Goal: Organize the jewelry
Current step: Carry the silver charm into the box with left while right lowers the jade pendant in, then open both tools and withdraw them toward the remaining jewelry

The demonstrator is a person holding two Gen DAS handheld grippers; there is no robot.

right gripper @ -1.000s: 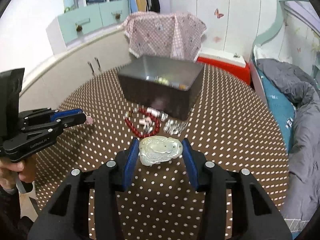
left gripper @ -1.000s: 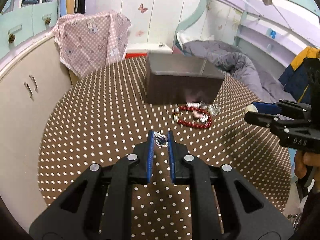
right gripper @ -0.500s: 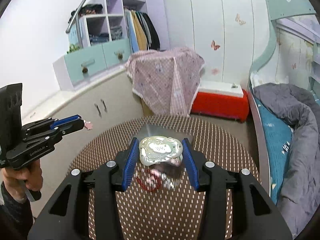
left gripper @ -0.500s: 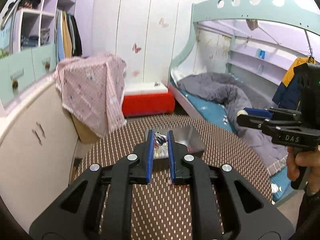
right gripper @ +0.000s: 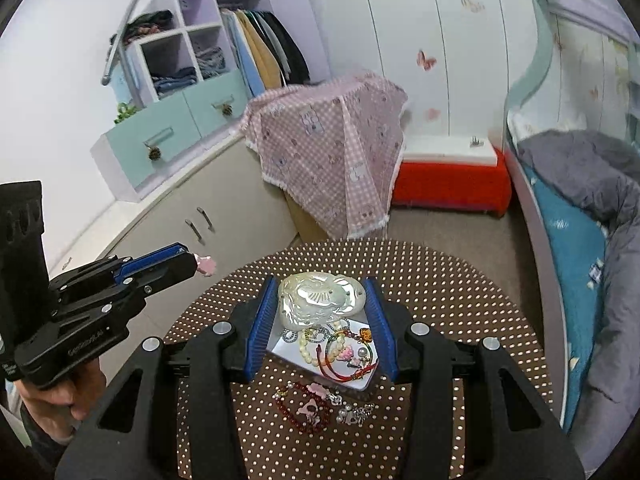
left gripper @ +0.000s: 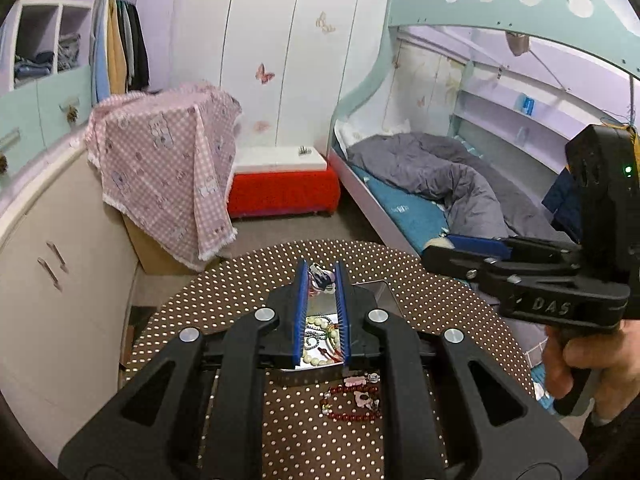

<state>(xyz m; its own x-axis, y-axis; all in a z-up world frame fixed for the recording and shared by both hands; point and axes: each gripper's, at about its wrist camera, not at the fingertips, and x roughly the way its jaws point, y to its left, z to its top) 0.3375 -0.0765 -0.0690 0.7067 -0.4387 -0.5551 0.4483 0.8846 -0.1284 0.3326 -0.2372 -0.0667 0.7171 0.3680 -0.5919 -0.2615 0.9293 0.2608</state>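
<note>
Jewelry sorting, partly complete. The box (right gripper: pixel 370 378) on the dotted desk (right gripper: pixel 460 300) already holds bead strings, rings and a red cord bracelet. The right tool (right gripper: pixel 324 300) clamps a carved white shell pendant (right gripper: pixel 320 298) above the box; the left tool (left gripper: pixel 320 280), jaws narrow, pinches a small pink-and-white charm (left gripper: pixel 320 278) over it. Both await release. A dark red bead bracelet (right gripper: pixel 304 410) and small silver pieces (right gripper: pixel 356 412) lie on the desk just beside the box, unsorted.
</note>
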